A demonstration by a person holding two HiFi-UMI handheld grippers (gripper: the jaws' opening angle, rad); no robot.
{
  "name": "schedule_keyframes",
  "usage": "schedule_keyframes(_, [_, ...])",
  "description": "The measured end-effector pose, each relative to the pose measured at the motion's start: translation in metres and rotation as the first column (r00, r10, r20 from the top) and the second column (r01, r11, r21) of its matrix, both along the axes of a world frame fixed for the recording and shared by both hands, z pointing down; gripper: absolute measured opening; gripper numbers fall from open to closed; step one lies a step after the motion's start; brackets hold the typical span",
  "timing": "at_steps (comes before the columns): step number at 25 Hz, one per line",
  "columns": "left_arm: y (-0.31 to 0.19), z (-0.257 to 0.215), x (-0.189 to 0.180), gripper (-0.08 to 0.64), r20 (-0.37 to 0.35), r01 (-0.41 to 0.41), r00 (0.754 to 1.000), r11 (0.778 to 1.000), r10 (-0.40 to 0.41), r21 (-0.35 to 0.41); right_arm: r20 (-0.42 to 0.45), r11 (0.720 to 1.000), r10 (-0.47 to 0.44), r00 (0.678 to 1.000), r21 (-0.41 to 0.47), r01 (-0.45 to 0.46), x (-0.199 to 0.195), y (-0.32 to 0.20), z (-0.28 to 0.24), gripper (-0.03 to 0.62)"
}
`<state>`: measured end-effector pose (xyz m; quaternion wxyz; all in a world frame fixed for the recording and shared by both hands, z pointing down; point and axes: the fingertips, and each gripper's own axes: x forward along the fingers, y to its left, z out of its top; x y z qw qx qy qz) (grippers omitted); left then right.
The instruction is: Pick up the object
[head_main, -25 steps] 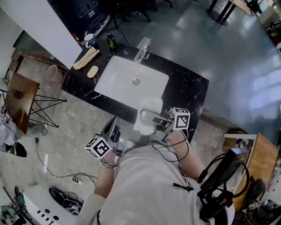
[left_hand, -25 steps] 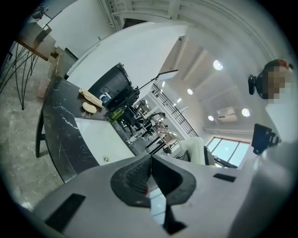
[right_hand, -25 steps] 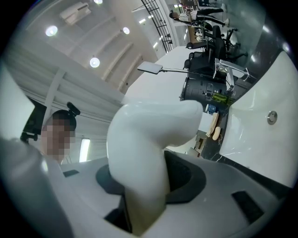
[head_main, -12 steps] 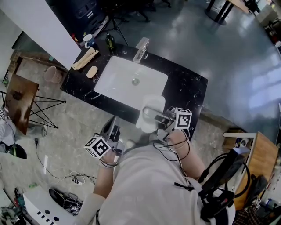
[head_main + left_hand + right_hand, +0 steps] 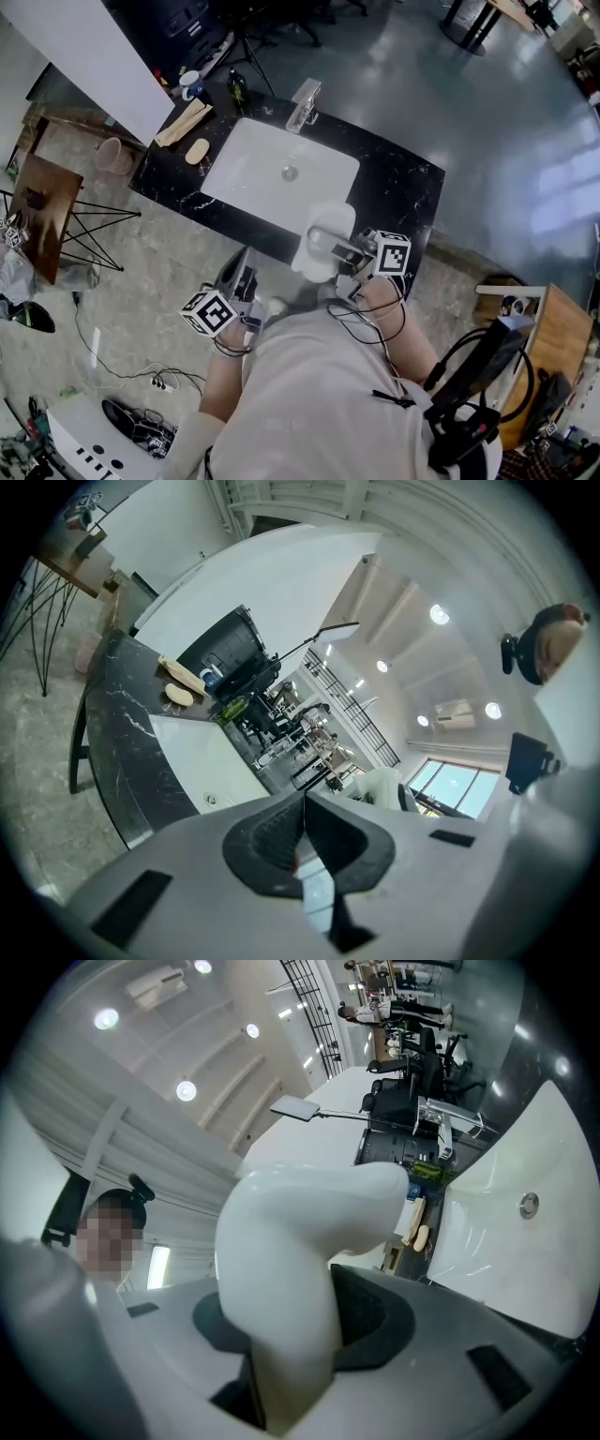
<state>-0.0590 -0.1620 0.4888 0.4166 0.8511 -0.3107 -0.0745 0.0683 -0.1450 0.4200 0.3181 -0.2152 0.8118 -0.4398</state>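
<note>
Gripping a white curved object [image 5: 300,1232], the right gripper [image 5: 339,251] holds it, apparently lifted, over the black counter's [image 5: 403,187] near edge, centre frame. The left gripper [image 5: 302,832], jaws together and empty, idles lower left, seemingly unneeded.

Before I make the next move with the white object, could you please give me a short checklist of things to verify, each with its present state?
1. Right gripper shut on the white object: ok.
2. White object sits deep between the pads, not only at their tips: ok.
3. Left gripper shut, with nothing between its jaws: ok.
4. Left gripper apart from the white object: ok.
5. White object lifted clear of the counter: cannot tell, since the head view gives no height.
6. Faucet well apart from the white object: ok.
</note>
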Motion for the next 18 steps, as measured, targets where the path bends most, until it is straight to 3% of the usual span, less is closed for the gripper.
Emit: schedule_keyframes(18, [-0.0008, 0.0046, -0.0059, 0.008, 0.006, 0.012, 1.0, 1.0, -0.012, -0.011, -0.004, 0.999, 0.027, 1.0, -0.018, -0.027, 0.0046, -0.0022, 0.0095, 0.19])
